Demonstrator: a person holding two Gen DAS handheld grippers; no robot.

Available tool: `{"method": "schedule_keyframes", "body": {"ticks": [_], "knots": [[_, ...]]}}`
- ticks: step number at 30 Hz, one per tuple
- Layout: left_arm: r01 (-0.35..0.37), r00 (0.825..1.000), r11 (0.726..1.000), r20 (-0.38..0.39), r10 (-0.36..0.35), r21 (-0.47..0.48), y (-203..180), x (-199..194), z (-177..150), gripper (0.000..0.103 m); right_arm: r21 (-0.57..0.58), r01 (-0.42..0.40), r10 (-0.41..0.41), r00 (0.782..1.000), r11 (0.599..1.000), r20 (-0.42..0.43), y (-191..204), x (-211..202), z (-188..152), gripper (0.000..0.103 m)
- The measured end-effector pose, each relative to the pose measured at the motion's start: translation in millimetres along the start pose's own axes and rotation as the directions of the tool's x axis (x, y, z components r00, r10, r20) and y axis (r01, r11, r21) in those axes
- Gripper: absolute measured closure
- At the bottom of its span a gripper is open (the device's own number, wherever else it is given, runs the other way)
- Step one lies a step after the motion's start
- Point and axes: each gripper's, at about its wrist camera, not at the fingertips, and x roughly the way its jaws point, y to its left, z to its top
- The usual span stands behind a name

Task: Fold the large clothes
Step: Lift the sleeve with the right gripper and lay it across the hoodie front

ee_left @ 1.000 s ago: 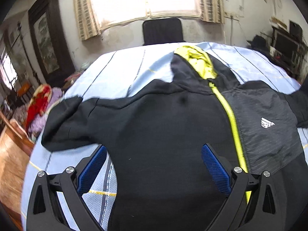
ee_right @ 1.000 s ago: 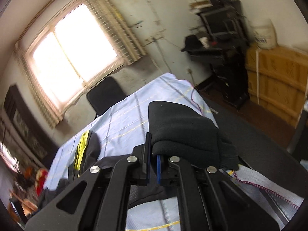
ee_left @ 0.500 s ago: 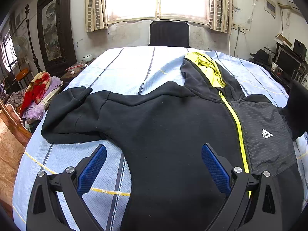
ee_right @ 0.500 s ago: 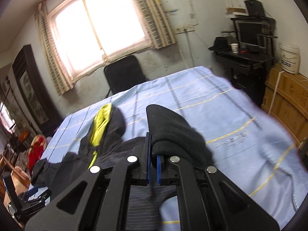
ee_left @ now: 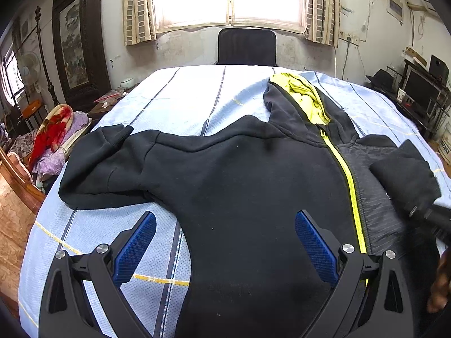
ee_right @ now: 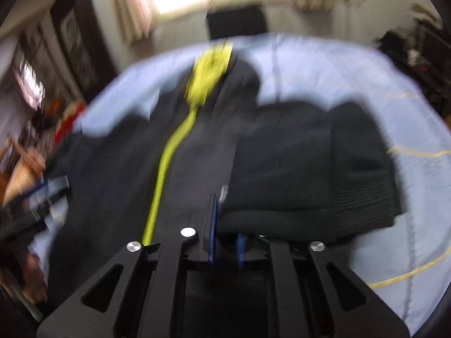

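Observation:
A black hoodie (ee_left: 248,186) with a yellow-green zip and hood lining lies front up on a light blue sheet (ee_left: 180,95). Its one sleeve (ee_left: 98,169) stretches out to the left. My left gripper (ee_left: 225,239) is open and empty above the hoodie's lower body. My right gripper (ee_right: 225,225) is shut on the other sleeve (ee_right: 310,169) near its ribbed cuff, and carries it over the hoodie's right chest; this sleeve also shows in the left wrist view (ee_left: 403,174). The right wrist view is blurred by motion.
A black chair (ee_left: 246,46) stands at the far edge under the window. A heap of red and purple cloth (ee_left: 53,138) lies to the left. A desk with monitors (ee_left: 417,90) stands at the right.
My right gripper has swung the held sleeve leftward from beside the bed over the hoodie's chest. My left gripper has risen and pulled back, showing more of the hoodie.

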Motion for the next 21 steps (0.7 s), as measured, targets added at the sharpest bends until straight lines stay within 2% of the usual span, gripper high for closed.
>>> {"method": "schedule_keyframes", "body": {"ticks": [2, 4, 6, 7, 9, 11, 14, 18, 21], "knots": [[-0.003, 1.000, 1.000, 0.003, 0.003, 0.008, -1.1, 1.0, -1.0, 0.004, -0.020, 0.000, -0.001, 1.000, 1.000, -0.009, 0.6, -0.5, -6.1, 0.088], [0.004, 1.000, 1.000, 0.000, -0.004, 0.017, -3.9, 1.6, -2.8, 0.004, -0.004, -0.058, 0.058, 0.998, 0.998, -0.009, -5.5, -17.0, -8.1, 0.084], [0.015, 1.000, 0.999, -0.006, -0.015, 0.031, -9.3, 0.3, -3.5, 0.004, 0.028, -0.148, 0.148, 0.989, 0.989, 0.007, -16.9, -43.3, -11.5, 0.066], [0.016, 1.000, 0.999, -0.006, -0.016, 0.039, -14.1, -1.7, -3.1, 0.004, 0.034, -0.159, 0.158, 0.987, 0.987, 0.035, -21.2, -58.4, -13.4, 0.064], [0.039, 0.999, 0.996, 0.006, -0.040, 0.080, -32.3, -10.2, 0.3, 0.004, 0.056, -0.133, 0.125, 0.984, 0.990, 0.126, -35.1, -89.9, -13.5, 0.060], [0.064, 0.998, 0.988, 0.015, -0.067, 0.140, -57.5, -19.3, 4.2, 0.004, 0.139, -0.115, 0.082, 0.971, 0.984, 0.225, -57.6, -115.1, -6.0, 0.060], [0.099, 0.993, 0.956, 0.035, -0.113, 0.276, -116.6, -34.0, 7.6, 0.004, 0.264, -0.103, 0.018, 0.953, 0.959, 0.303, -86.9, -129.6, 8.3, 0.061], [0.155, 0.984, 0.896, 0.011, -0.176, 0.416, -182.4, -37.7, -1.2, 0.004, 0.371, -0.066, -0.070, 0.938, 0.926, 0.340, -118.5, -123.9, 11.1, 0.067], [0.150, 0.983, 0.841, 0.011, -0.182, 0.520, -225.8, -32.4, -13.0, 0.003, 0.454, -0.107, -0.056, 0.942, 0.885, 0.330, -147.3, -113.1, 0.9, 0.067]]}}
